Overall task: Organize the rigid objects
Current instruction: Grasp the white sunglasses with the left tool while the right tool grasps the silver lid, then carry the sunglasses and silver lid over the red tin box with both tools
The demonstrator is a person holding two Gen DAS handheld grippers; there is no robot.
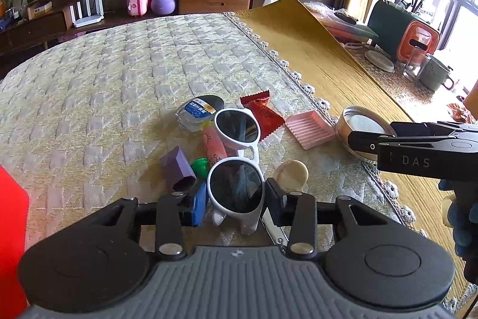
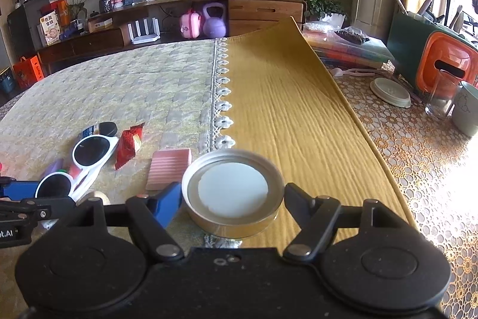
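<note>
White sunglasses with dark lenses point(image 1: 236, 163) lie in a pile on the quilted cloth. My left gripper point(image 1: 236, 199) stands around the near lens, jaws close on both sides of it. A round metal lid with a white liner point(image 2: 233, 190) lies at the seam between the quilted cloth and the yellow cloth. My right gripper point(image 2: 233, 199) is open around the lid, fingers on both sides. The lid also shows in the left wrist view point(image 1: 363, 124) behind the right gripper. The pile holds a red sachet point(image 1: 263, 112), a pink ridged block point(image 1: 309, 129), a purple block point(image 1: 176, 166) and a small jar point(image 1: 198, 111).
A pink tube point(image 1: 213, 148), a green clip point(image 1: 200, 166) and a beige disc point(image 1: 291, 175) lie by the sunglasses. The yellow cloth point(image 2: 292, 115) runs down the right. An orange-and-green container point(image 2: 442, 62), a glass and a mug point(image 2: 466, 112) stand at far right.
</note>
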